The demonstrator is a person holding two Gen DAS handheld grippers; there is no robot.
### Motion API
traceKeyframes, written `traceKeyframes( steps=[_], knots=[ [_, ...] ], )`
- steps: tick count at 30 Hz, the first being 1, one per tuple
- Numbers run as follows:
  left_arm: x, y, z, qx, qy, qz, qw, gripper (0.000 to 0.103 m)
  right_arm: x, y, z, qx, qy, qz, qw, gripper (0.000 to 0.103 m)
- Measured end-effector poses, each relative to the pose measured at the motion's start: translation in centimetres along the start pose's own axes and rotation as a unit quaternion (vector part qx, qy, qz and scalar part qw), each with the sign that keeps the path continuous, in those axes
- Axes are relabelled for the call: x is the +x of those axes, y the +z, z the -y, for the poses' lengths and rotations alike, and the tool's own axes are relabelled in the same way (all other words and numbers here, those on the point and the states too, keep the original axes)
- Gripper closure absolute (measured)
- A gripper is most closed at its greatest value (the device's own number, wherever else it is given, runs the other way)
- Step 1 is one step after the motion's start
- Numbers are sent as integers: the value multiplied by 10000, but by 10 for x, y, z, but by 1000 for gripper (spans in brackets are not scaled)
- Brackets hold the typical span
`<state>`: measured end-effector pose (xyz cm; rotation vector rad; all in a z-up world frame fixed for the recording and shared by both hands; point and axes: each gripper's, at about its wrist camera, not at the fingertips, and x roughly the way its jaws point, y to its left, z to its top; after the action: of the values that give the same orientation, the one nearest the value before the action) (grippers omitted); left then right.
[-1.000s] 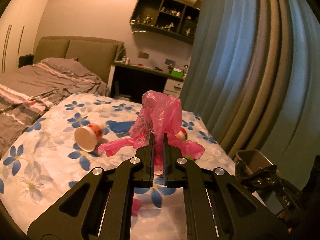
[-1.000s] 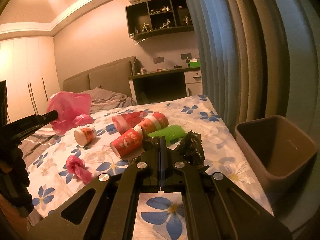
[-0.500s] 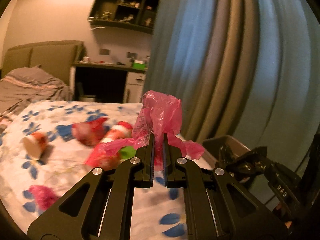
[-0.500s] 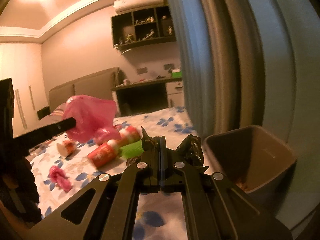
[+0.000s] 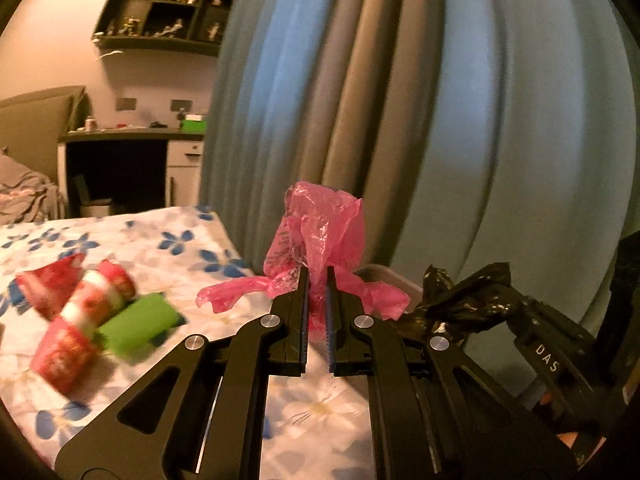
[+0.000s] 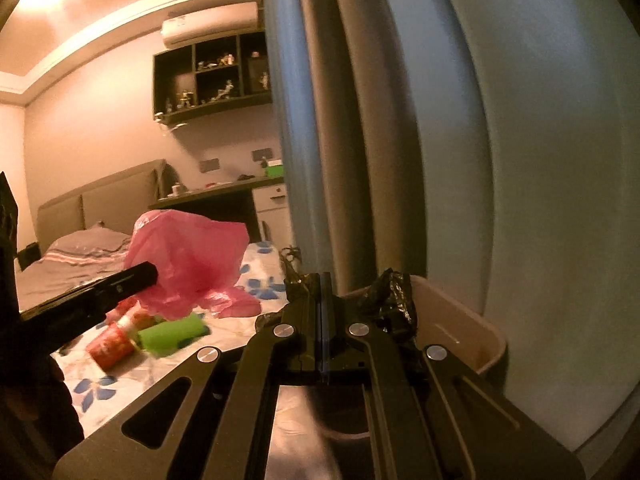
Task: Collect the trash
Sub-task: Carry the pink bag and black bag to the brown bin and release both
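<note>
1. Trash in two crumpled plastic bags hangs in the air at the foot of the bed (image 5: 168,240), one bag in each pair of tongs.
2. Left tongs (image 5: 317,280) pinch a pink plastic bag (image 5: 320,232), which billows above the fingertips and trails to either side of them.
3. Right tongs (image 6: 322,280) are pressed together on a black plastic bag (image 6: 394,292), whose crinkled folds bulge out on both sides of the fingers.
4. In the right wrist view the black bag sits over the near rim of a beige waste bin (image 6: 480,328), which stands just beside the bed against the blue-grey curtain (image 6: 520,160).
5. In the left wrist view the pink bag is above the bed's corner, near the bin's rim (image 5: 396,274), with the right tongs and their black bag (image 5: 468,300) just beside it.
6. On the floral bedsheet lie red-and-white paper cups (image 5: 76,312) and a green cylindrical item (image 5: 136,324), blurred, touching one another.
7. Beyond the bed are a desk (image 5: 132,136) and a wall shelf with figurines (image 5: 168,12).
</note>
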<state>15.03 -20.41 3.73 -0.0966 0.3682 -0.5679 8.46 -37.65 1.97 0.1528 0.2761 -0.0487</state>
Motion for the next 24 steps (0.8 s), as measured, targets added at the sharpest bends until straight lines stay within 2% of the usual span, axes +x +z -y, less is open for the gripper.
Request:
traceKeyframes(
  steps=[9,24],
  knots=[
    [49,-11,16,92,-270,-250,9993,97,24,-8,19,157,-173,-212,9995,102],
    [83,-20,28,105,-487,-409,9979,97,43,-13,35,288,-270,-396,9984,102]
  ],
)
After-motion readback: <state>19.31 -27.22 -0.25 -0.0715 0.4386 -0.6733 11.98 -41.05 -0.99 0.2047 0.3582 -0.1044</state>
